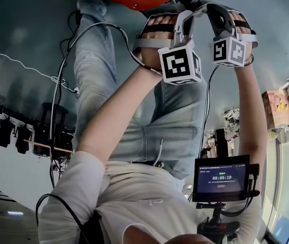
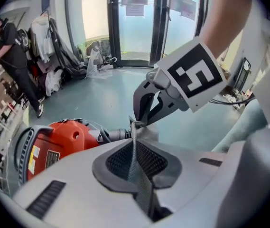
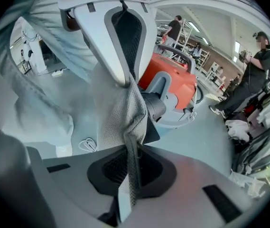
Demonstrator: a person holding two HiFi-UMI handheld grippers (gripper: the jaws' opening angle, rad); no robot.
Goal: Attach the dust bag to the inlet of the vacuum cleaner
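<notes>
Left tongs (image 2: 142,175) and right tongs (image 3: 132,175) clamp the bag's (image 3: 120,113) edge by the inlet (image 3: 153,107); the mouth probably needs seating over it.

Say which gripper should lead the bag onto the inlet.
Right gripper, probably. Both it and the left gripper are shut on the dust bag, but its view shows the black inlet close, just beyond the gripped fabric; the left's shows it smaller, off to one side.

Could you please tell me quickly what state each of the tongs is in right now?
Left tongs: closed on the dust bag.
Right tongs: closed on the same dust bag.
</notes>
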